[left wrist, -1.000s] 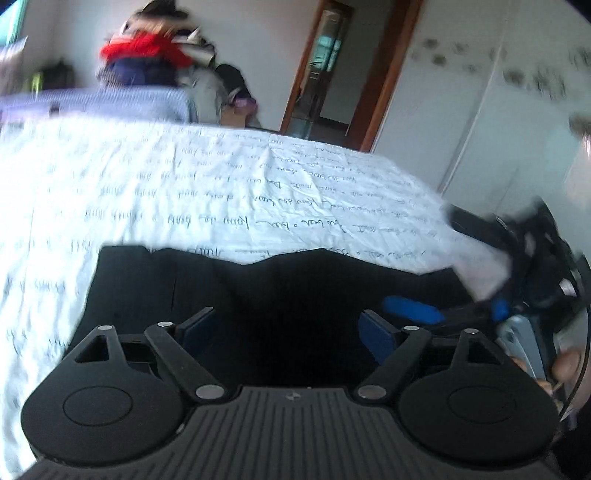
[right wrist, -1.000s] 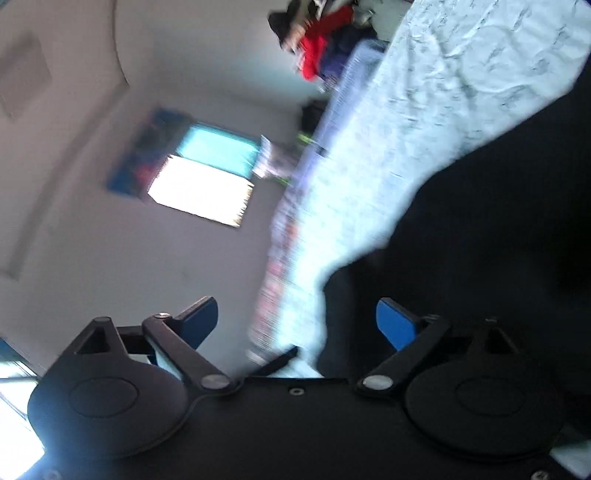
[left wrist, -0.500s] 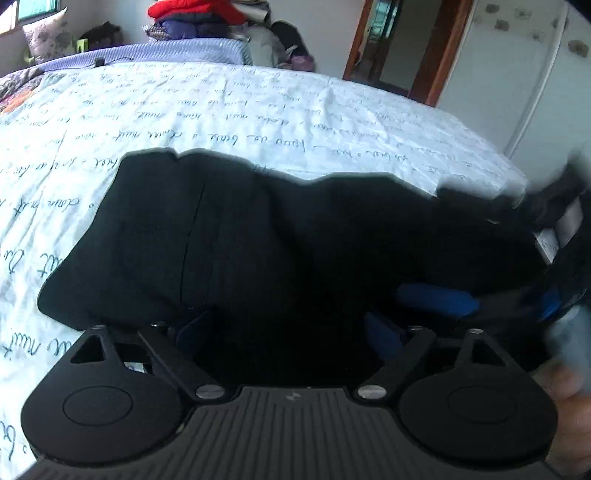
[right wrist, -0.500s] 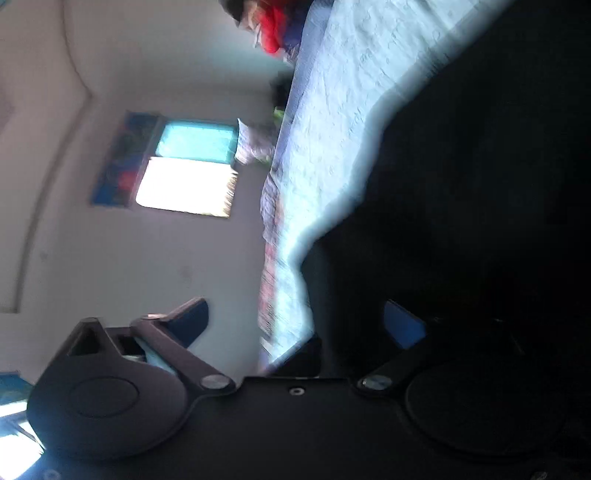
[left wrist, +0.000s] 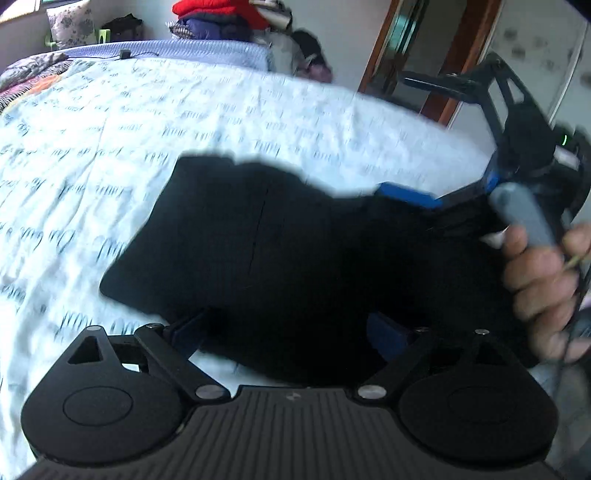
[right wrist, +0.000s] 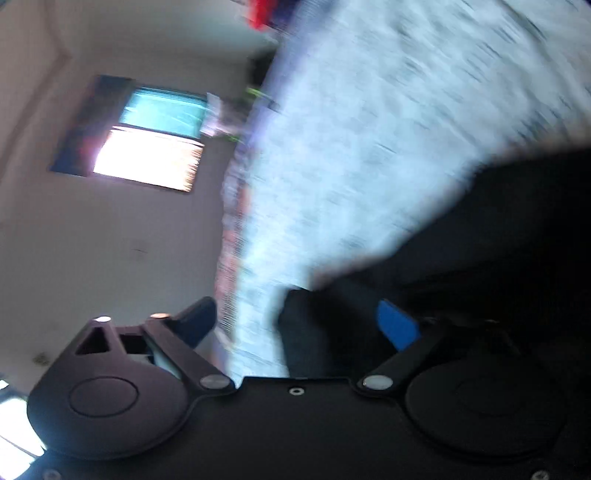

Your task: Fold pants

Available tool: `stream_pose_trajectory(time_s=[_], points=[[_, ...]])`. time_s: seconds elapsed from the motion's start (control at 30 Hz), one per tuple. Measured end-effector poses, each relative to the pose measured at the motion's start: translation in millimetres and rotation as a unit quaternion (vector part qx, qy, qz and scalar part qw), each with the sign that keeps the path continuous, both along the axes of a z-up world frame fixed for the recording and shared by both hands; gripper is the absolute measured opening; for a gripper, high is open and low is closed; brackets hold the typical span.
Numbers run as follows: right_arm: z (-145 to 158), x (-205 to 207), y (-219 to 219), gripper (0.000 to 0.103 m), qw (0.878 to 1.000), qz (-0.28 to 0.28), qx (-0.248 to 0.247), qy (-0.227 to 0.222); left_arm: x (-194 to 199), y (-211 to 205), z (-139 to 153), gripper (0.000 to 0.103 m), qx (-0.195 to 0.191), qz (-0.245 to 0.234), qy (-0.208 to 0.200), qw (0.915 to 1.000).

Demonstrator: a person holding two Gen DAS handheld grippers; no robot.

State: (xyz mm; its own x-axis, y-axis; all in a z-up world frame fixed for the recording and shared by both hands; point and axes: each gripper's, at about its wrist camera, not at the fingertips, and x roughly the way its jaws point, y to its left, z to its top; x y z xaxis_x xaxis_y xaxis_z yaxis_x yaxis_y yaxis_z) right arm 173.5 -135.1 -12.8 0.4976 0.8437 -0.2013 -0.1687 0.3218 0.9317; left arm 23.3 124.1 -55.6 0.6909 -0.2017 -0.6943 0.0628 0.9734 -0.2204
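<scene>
White script-printed bedspread (left wrist: 221, 122), red clothes pile (left wrist: 218, 11), bright window (right wrist: 147, 155).

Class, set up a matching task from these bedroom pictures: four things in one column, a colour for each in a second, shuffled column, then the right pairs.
Things:
1. pants
2. bedsheet
3. finger pads
4. top garment on the far pile

Colours:
A. red
B. black
C. white with dark script
D. blue

Pairs: 1-B, 2-C, 3-D, 4-A
</scene>
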Motion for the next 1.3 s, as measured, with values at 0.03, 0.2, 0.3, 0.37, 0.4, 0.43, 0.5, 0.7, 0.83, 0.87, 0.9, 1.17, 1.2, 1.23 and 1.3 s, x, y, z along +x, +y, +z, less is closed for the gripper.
stream_pose_trajectory(time_s=[0.03,0.2,0.3,0.37,0.4,0.43,0.5,0.7,0.83,0.87,0.9,1.17,1.2,1.23,1.3], points=[[4,4,9,0.103,1.0,0.012,0.014,-0.002,5,-1,7,0.094,0.003,-0.005,-0.018,0.9998],[-18,33,81,0.103,0.99,0.118,0.025,0.074,41,4,-20,0.097,0.061,0.016,0.029,0.9976],[-37,58,105,0.103,0.987,0.122,-0.016,0.101,25,7,-30,0.099,0.077,-0.005,-0.018,0.9969],[-31,73,106,0.102,0.989,0.109,-0.014,0.103,19,3,-31,0.099,0.087,-0.006,-0.026,0.9958],[-25,77,106,0.101,0.987,0.108,-0.02,0.115,18,1,-29,0.099,0.091,-0.004,-0.022,0.9956],[-19,69,97,0.102,0.987,0.109,-0.02,0.118,16,-1,-25,0.098,0.09,-0.003,-0.014,0.9958],[5,45,81,0.103,0.989,0.131,-0.005,0.07,14,2,-17,0.098,0.068,0.0,-0.003,0.9977],[22,-12,-27,0.103,0.997,0.062,-0.046,0.002,29,-11,-12,0.098,0.071,0.004,0.012,0.9974],[-33,-5,-80,0.085,0.997,-0.008,-0.041,0.065,35,-16,-22,0.102,0.091,0.008,0.02,0.9956],[-36,-6,-83,0.082,0.997,-0.016,-0.031,0.067,34,-18,-22,0.102,0.094,0.008,0.019,0.9954],[-35,-8,-88,0.09,0.997,-0.019,-0.01,0.078,35,-19,-23,0.103,0.096,0.01,0.019,0.9952],[-35,-42,-94,0.094,0.999,0.0,-0.013,0.037,36,-30,-26,0.103,0.114,0.017,0.02,0.9931],[-37,-40,-91,0.094,0.999,-0.002,-0.02,0.029,36,-29,-26,0.103,0.114,0.018,0.02,0.9931],[-35,-40,-91,0.096,0.999,-0.007,-0.016,0.042,36,-29,-26,0.103,0.114,0.018,0.02,0.9931],[-29,-44,-91,0.103,0.999,-0.017,0.0,0.042,37,-28,-27,0.103,0.113,0.018,0.018,0.9933]])
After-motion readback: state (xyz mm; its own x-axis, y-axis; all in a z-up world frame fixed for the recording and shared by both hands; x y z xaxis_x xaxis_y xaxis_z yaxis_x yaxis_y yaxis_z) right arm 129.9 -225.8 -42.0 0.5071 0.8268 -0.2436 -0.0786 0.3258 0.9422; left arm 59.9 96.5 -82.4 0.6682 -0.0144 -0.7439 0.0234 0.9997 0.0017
